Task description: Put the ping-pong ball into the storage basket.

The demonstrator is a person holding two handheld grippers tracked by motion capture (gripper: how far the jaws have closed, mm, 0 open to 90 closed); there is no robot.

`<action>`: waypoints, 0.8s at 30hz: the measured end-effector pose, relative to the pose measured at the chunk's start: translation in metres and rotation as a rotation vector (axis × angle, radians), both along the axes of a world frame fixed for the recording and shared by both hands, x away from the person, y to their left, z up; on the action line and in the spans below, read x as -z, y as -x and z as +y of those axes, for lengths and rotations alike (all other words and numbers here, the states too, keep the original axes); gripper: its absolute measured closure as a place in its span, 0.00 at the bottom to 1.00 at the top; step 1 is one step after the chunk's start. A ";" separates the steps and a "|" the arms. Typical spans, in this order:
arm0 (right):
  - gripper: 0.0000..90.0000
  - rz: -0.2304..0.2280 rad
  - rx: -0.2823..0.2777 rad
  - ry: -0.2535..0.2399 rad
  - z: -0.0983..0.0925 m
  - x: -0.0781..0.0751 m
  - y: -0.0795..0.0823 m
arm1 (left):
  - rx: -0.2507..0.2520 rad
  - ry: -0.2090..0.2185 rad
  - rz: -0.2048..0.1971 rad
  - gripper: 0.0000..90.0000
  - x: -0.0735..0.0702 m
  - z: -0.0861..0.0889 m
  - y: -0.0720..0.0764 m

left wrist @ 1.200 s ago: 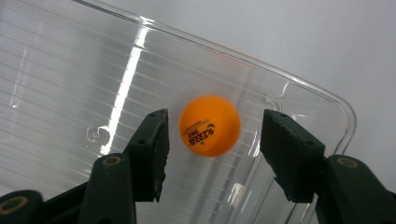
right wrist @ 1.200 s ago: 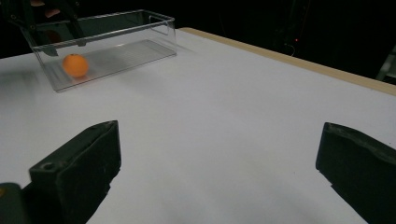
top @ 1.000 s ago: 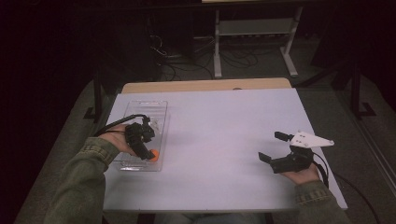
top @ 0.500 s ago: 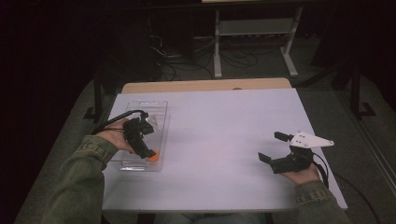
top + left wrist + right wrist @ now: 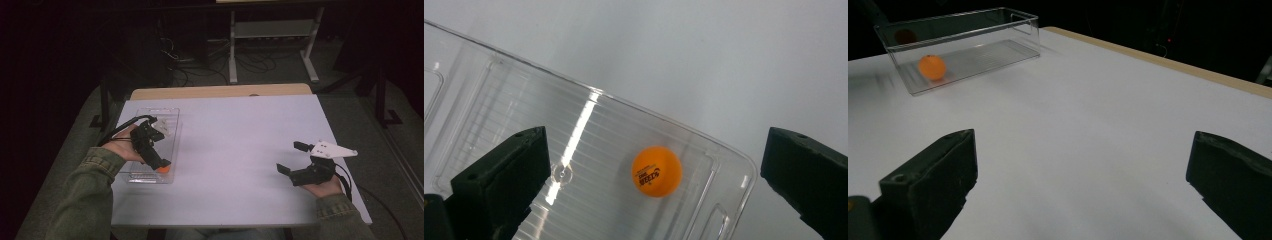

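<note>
orange table-tennis ball (image 5: 656,171) lay loose in the clear tray (image 5: 724,150); left gripper (image 5: 654,165) jaws, just opening, stood spread above it; right gripper (image 5: 295,159) hung spread over the bench (image 5: 240,130).

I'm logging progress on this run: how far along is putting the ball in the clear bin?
Done: the orange ball lies on the floor of the clear bin, free of both jaws. In hand: the left gripper hangs over it, its jaws having just been opening. The right gripper is open above bare table. Left: likely only lifting the left gripper out.
</note>
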State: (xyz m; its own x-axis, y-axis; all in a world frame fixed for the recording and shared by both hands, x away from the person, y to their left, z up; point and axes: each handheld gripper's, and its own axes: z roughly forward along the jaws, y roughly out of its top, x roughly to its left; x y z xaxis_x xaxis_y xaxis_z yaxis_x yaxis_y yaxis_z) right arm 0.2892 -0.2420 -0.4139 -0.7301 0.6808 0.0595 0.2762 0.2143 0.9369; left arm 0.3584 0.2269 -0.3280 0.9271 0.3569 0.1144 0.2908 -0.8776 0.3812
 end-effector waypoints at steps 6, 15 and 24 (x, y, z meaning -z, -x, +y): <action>0.00 0.001 0.000 0.002 0.000 0.000 0.000 | -0.025 0.052 -0.018 0.00 0.000 0.006 0.005; 0.00 0.000 0.001 0.000 0.000 0.000 0.000 | -0.048 0.085 -0.056 0.00 -0.004 0.013 0.010; 0.00 -0.002 0.001 -0.005 0.000 0.000 0.000 | -0.071 0.114 -0.064 0.00 0.004 0.019 0.014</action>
State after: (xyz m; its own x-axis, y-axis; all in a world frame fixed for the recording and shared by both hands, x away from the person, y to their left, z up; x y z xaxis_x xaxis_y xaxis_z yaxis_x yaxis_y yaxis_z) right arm 0.2892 -0.2425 -0.4138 -0.7296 0.6811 0.0610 0.2742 0.2097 0.9385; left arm 0.3448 0.2458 -0.3321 0.8912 0.4354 0.1275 0.3224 -0.8055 0.4972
